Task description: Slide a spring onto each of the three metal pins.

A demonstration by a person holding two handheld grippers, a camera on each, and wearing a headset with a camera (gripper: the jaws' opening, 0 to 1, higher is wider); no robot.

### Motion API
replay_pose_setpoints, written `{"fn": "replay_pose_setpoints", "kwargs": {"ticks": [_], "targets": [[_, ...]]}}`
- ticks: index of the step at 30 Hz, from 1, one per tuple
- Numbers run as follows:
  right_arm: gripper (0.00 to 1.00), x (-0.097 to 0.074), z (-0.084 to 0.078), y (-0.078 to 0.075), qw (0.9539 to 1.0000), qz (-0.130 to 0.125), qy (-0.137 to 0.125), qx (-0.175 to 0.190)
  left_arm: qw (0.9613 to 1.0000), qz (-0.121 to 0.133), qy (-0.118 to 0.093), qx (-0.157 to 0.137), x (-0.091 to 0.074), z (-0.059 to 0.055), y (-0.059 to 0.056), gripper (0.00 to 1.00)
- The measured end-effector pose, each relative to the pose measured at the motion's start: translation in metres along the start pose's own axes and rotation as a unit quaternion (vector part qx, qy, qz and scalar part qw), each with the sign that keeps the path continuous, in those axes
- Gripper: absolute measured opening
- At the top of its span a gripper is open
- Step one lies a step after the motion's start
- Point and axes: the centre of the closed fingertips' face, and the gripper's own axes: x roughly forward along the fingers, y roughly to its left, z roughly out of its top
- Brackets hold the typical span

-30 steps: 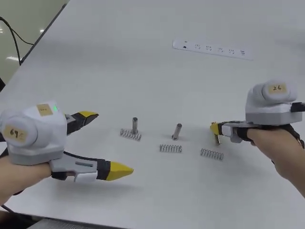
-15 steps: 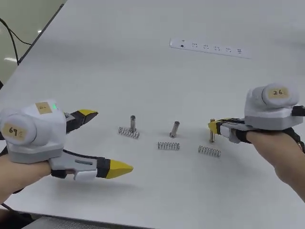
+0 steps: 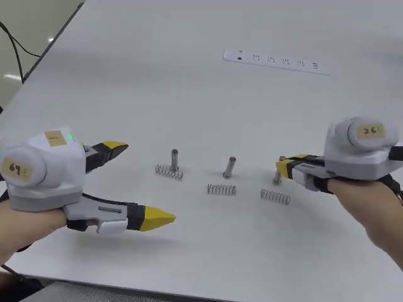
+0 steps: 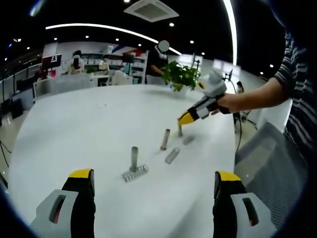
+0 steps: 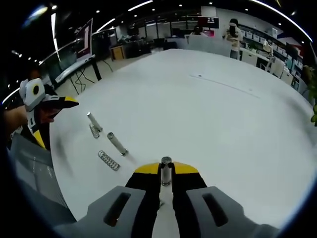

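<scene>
One pin (image 5: pixel 166 173) sits clamped in the right tool (image 3: pixel 284 167); the left tool (image 4: pixel 153 174) gapes.

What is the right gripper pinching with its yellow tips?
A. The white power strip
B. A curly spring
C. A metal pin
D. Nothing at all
C: in the right gripper view, the right gripper has its jaws shut on a metal pin, while the nearest spring lies loose on the table.

Open-plan office: rows of desks (image 4: pixel 105 79) w/ monitors (image 5: pixel 85 35), ceiling strip lights (image 4: pixel 231 25), potted plant (image 4: pixel 181 75).
</scene>
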Motion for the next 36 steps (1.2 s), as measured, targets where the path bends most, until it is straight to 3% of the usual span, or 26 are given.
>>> {"fn": "replay_pose_setpoints", "kwargs": {"ticks": [17, 27, 36], "targets": [[0.05, -0.0074, -0.0079, 0.0019, 0.9998, -0.001, -0.007, -0.016, 1.0000, 0.002, -0.004, -0.004, -0.0006, 0.0002, -0.0012, 0.98], [0.06, -0.0071, -0.0091, 0.0052, 0.9999, 0.009, -0.006, -0.001, 1.0000, 0.000, -0.005, -0.004, -0.0011, 0.0009, -0.0045, 0.98], [0.17, -0.0072, -0.0070, 0.0076, 0.9999, 0.013, -0.007, -0.005, 1.0000, 0.004, -0.005, -0.004, -0.0037, 0.0022, -0.0020, 0.98]]}}
